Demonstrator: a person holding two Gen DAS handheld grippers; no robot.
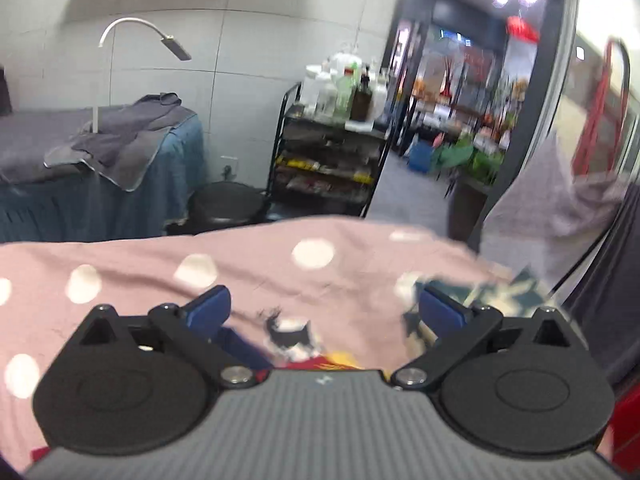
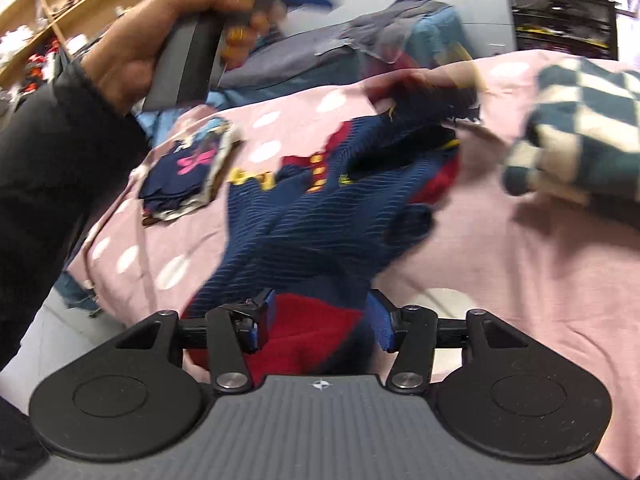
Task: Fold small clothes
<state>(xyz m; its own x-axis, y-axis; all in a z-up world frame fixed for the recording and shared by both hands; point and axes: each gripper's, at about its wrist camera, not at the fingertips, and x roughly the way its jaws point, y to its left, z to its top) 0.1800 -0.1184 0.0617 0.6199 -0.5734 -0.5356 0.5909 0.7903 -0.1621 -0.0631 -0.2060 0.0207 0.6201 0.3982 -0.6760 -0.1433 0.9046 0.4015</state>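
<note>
A navy ribbed garment with red trim and yellow marks (image 2: pixel 320 216) lies crumpled on the pink polka-dot cover (image 2: pixel 520 280). My right gripper (image 2: pixel 320 320) has its blue fingers partly apart with the garment's red and navy cloth between them. My left gripper (image 1: pixel 324 308) is open above the pink cover (image 1: pixel 240 264), with a small cat print and red-yellow cloth (image 1: pixel 292 336) just under it. In the right wrist view the person's hand holds the left gripper's handle (image 2: pixel 188 56) raised at the upper left. A folded navy piece with a pink bow (image 2: pixel 188 168) lies at the left.
A teal-and-cream checked garment (image 2: pixel 580 120) lies at the right of the cover and shows in the left wrist view (image 1: pixel 500 292). A massage bed with grey towels (image 1: pixel 100 148), a black cart of bottles (image 1: pixel 332 152), a black stool (image 1: pixel 228 204) and an open doorway stand beyond.
</note>
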